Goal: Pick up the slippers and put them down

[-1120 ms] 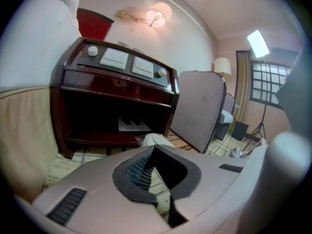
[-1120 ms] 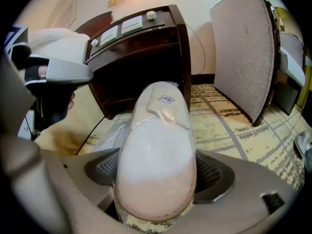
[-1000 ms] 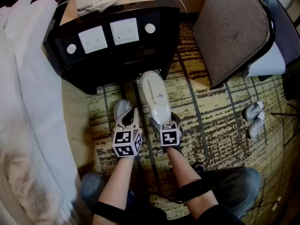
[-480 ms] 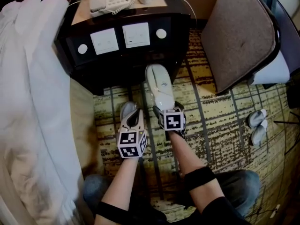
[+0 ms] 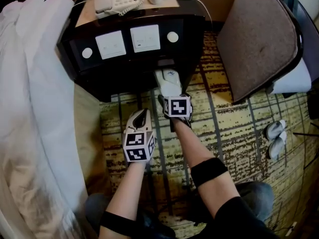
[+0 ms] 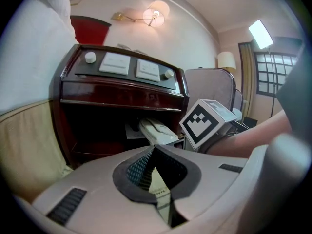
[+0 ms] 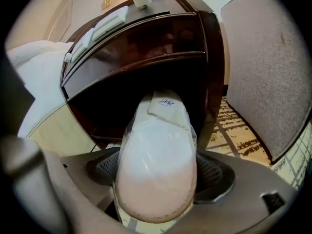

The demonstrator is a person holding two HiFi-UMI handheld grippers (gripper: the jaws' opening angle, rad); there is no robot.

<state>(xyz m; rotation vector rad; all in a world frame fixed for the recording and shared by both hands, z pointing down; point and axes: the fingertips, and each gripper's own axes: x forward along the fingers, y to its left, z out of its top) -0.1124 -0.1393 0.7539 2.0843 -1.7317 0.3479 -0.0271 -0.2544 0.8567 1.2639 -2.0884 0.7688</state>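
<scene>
Head view: left gripper pinched together on nothing, low over carpet beside nightstand. Right gripper clamps wrapped slippers at the heel end, toe at the nightstand's open shelf. Step reads as put-down. Next: seat them on the shelf, then spread the jaws.

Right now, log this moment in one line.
left gripper: shut, empty | right gripper: shut on white plastic-wrapped slippers | toes: at lower shelf of dark wooden nightstand
</scene>
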